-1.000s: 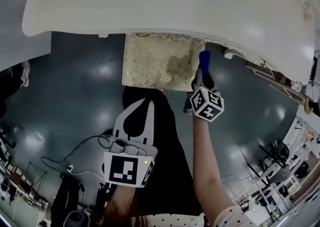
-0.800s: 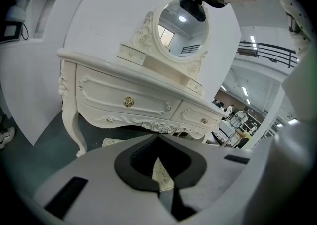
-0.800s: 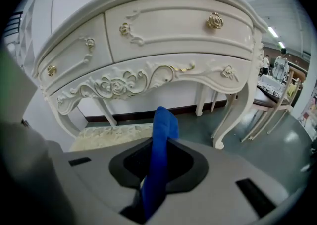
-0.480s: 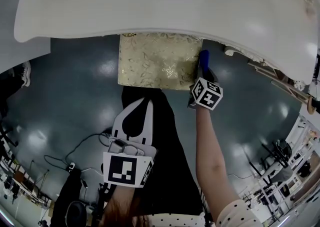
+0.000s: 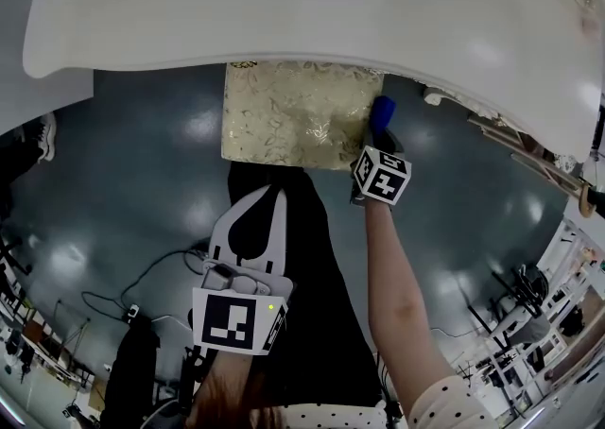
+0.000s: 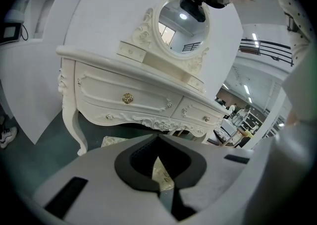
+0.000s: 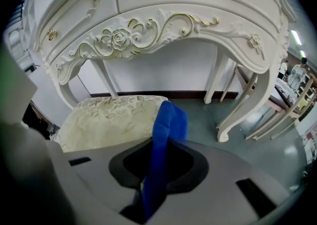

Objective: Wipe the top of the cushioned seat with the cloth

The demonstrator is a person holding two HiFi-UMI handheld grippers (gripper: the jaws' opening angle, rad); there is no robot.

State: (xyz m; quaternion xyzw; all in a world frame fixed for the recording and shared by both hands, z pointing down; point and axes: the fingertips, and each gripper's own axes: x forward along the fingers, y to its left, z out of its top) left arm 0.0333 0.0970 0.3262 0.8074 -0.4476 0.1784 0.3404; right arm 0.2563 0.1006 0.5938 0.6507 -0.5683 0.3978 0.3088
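The cushioned seat [image 5: 298,115] is cream with a gold leaf pattern and stands half under the white dressing table [image 5: 284,11]. My right gripper [image 5: 378,134] is shut on a blue cloth [image 5: 381,113], which stands up from the jaws at the seat's right edge. In the right gripper view the cloth [image 7: 166,135] rises between the jaws, with the seat [image 7: 111,117] just beyond and to the left. My left gripper [image 5: 276,193] hangs lower, short of the seat's near edge, with its jaws closed and nothing in them. A corner of the seat [image 6: 113,141] shows past it.
The dressing table's curved legs [image 7: 237,105] stand on the grey floor right of the seat. Its drawer fronts [image 6: 129,99] and oval mirror [image 6: 181,30] face the left gripper. Cables [image 5: 151,285] lie on the floor at lower left. More furniture [image 5: 529,148] crowds the right.
My right gripper with the cloth has moved a little forward toward the table, beside the seat's right edge. The shadow on the seat has gone. The left gripper has stayed put.
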